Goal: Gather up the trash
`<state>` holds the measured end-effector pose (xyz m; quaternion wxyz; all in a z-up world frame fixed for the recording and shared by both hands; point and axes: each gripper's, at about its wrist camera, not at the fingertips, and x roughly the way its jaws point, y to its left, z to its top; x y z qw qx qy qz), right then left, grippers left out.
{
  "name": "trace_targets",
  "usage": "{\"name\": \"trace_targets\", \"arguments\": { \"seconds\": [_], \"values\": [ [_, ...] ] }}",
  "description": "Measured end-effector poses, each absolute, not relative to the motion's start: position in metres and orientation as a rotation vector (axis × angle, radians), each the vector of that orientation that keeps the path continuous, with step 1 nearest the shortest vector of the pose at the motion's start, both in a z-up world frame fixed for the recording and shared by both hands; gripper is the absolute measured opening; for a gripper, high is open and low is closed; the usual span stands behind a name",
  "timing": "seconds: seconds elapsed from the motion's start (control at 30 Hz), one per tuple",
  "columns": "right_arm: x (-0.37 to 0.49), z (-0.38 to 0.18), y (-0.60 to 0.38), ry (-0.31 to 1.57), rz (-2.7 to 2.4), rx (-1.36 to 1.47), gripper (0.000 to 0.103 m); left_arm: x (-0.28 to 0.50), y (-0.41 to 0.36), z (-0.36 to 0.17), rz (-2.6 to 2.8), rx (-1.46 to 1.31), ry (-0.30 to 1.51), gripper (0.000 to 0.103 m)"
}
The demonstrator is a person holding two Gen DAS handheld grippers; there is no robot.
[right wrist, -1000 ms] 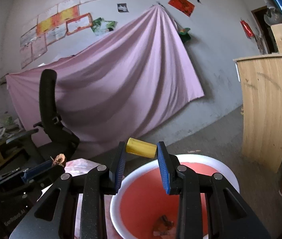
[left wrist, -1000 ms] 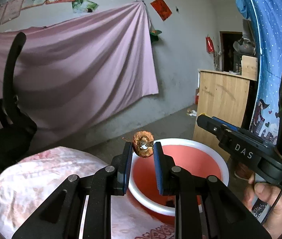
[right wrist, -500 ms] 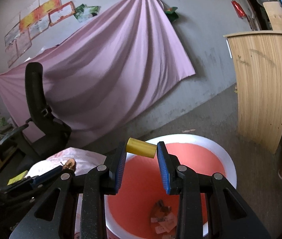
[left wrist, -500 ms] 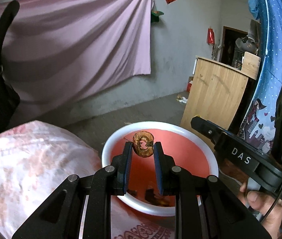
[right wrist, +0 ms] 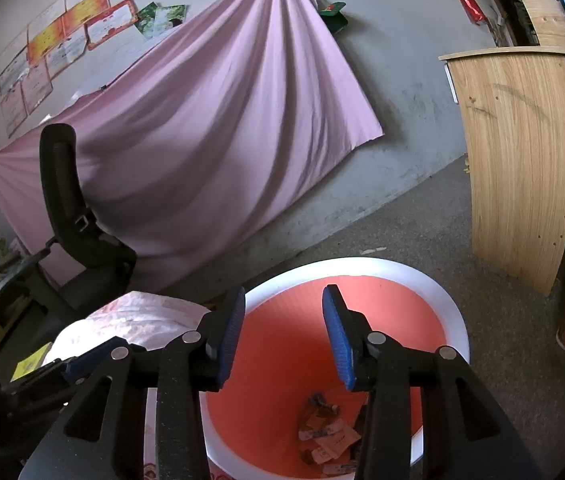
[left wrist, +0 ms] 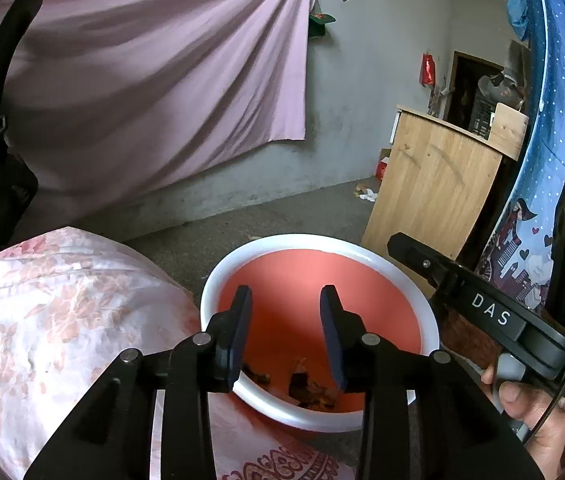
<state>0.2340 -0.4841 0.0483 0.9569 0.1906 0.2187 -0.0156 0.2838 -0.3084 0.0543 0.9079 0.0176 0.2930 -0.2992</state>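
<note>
Both grippers hang over the red bin (left wrist: 410, 280) with nothing in them: the left gripper (left wrist: 286, 320) has its fingers spread apart above the near-left part of the opening, and the right gripper (right wrist: 284, 320) has its blue-padded fingers just as wide above the middle. The trash (right wrist: 328, 440), a small heap of paper scraps and wrappers, lies at the bottom of the bin toward its near side; in the left view it shows as dark bits (left wrist: 306, 388) low between the fingers. The step in hand looks like the release over the bin, and doing it well means keeping the fingers fully parted and centred inside the white rim, then lifting straight up so no pad catches the rim on the way out. The bin stands upright on the floor just right of the floral-clothed bench (left wrist: 62, 320), its mouth pointing up and its long axis vertical, tapering downward. The scraps lie flat and jumbled with no common direction I can make out. The next pickup probably lies back on the bench side, to the left.
</note>
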Motion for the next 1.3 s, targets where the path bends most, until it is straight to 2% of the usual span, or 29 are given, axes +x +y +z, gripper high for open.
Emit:
{"name": "trace_targets", "arguments": {
  "seconds": [0.07, 0.2, 0.3, 0.5, 0.57, 0.63, 0.67, 0.77, 0.83, 0.97, 1.07, 1.13, 1.3],
  "values": [
    [0.234, 0.048, -0.484, 0.443, -0.032, 0.385, 0.039, 0.283, -0.302, 0.054, -0.609, 0.028, 0.601, 0.031],
    [0.234, 0.049, -0.484, 0.436, -0.030, 0.379, 0.041, 0.281, -0.291, 0.058, -0.581, 0.005, 0.579, 0.041],
    [0.233, 0.051, -0.481, 0.431, -0.031, 0.366, 0.047, 0.278, -0.278, 0.061, -0.555, -0.009, 0.563, 0.044],
    [0.231, 0.057, -0.469, 0.414, -0.026, 0.311, 0.050, 0.272, -0.251, 0.069, -0.477, -0.028, 0.535, 0.055],
    [0.230, 0.060, -0.464, 0.403, -0.021, 0.292, 0.054, 0.268, -0.239, 0.071, -0.449, -0.033, 0.524, 0.058],
    [0.228, 0.062, -0.459, 0.390, -0.015, 0.277, 0.067, 0.263, -0.228, 0.073, -0.424, -0.039, 0.512, 0.064],
    [0.227, 0.063, -0.456, 0.383, -0.009, 0.274, 0.070, 0.261, -0.221, 0.074, -0.408, -0.044, 0.504, 0.065],
    [0.224, 0.067, -0.443, 0.367, 0.018, 0.249, 0.073, 0.254, -0.203, 0.079, -0.371, -0.061, 0.489, 0.068],
    [0.222, 0.070, -0.433, 0.358, 0.030, 0.223, 0.076, 0.249, -0.188, 0.082, -0.342, -0.075, 0.480, 0.082],
    [0.213, 0.076, -0.416, 0.326, 0.057, 0.189, 0.083, 0.236, -0.165, 0.088, -0.300, -0.091, 0.445, 0.084],
    [0.207, 0.081, -0.404, 0.303, 0.070, 0.174, 0.091, 0.223, -0.146, 0.093, -0.256, -0.098, 0.422, 0.094],
    [0.201, 0.084, -0.397, 0.282, 0.083, 0.167, 0.103, 0.214, -0.138, 0.096, -0.234, -0.107, 0.396, 0.097],
    [0.184, 0.092, -0.374, 0.227, 0.108, 0.120, 0.103, 0.193, -0.103, 0.099, -0.190, -0.151, 0.361, 0.098]
  ]
}}
